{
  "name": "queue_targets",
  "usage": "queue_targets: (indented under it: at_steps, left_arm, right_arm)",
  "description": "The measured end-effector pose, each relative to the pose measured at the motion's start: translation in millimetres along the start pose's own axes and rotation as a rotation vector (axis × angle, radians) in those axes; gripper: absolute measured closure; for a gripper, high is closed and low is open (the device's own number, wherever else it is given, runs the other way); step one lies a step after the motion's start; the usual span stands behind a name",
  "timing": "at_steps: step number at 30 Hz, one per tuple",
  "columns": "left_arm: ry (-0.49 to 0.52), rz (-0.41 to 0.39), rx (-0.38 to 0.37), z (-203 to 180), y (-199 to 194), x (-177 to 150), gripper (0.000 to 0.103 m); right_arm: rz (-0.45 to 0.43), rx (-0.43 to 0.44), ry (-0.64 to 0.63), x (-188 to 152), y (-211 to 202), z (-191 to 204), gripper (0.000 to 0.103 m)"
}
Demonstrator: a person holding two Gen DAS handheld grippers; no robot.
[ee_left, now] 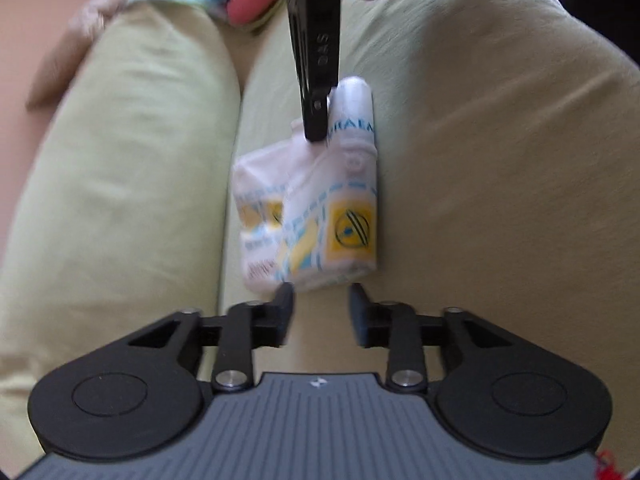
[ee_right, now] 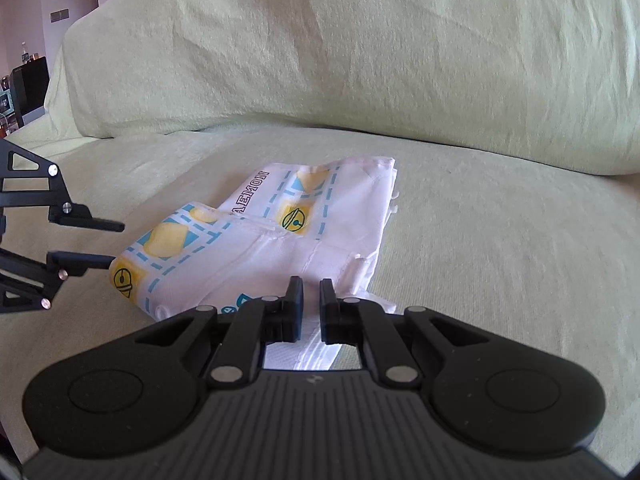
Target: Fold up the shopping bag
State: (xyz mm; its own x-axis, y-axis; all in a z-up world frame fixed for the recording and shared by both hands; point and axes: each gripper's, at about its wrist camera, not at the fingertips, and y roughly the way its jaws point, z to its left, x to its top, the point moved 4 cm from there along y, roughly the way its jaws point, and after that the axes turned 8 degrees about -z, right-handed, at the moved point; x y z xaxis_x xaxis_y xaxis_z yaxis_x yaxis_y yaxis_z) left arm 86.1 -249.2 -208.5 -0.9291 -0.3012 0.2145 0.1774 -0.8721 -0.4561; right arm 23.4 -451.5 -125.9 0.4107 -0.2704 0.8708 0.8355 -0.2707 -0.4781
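1. On the pale green sofa seat [ee_right: 500, 240], the left gripper [ee_right: 110, 242] hovers at the left, jaws parted, empty.
2. The folded shopping bag [ee_right: 280, 240] lies mid-seat.
3. Near its right end, the right gripper [ee_right: 310, 304] holds narrow jaws over the cloth; whether they grip it is unclear.

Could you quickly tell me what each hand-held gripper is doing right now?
Left hand-held gripper: open, holding nothing, just short of the shopping bag.
Right hand-held gripper: nearly closed over the bag; grip cannot be told.
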Motion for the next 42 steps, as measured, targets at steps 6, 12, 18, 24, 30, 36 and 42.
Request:
queue_targets:
  at_steps: [6, 12, 18, 24, 30, 36, 42]
  left_arm:
    - [0.17, -0.082, -0.017, -15.4, 13.3, -4.1, 0.046]
    - [0.03, -0.119, -0.151, 5.7, 36.2, -12.3, 0.056]
    - [-0.202, -0.105, -0.301, 35.9, 50.3, -19.7, 0.056]
    - [-0.257, -0.106, -0.347, 41.4, 55.2, -21.3, 0.056]
    - [-0.302, -0.108, -0.384, 46.0, 59.1, -23.0, 0.055]
    - [-0.311, -0.109, -0.39, 47.6, 59.4, -25.2, 0.054]
    - [-0.425, -0.093, -0.395, 54.6, 60.1, -24.9, 0.055]
  right_arm:
    - [0.003, 0.022, 0.011, -0.9, 0.7, -4.8, 0.099]
    - [-0.002, 0.041, 0.028, -3.0, 1.4, -9.5, 0.099]
    - [-0.032, 0.055, -0.032, 0.7, 2.1, -6.4, 0.097]
    - [-0.161, 0.198, -0.149, 17.2, -40.5, -28.5, 0.049]
    - [-0.164, 0.19, -0.836, -21.2, -37.4, -7.3, 0.027]
    - [-0.334, 0.243, -1.157, -26.3, -4.1, 6.9, 0.028]
    - [-0.148, 0.341, -0.949, -18.5, 14.7, 1.0, 0.072]
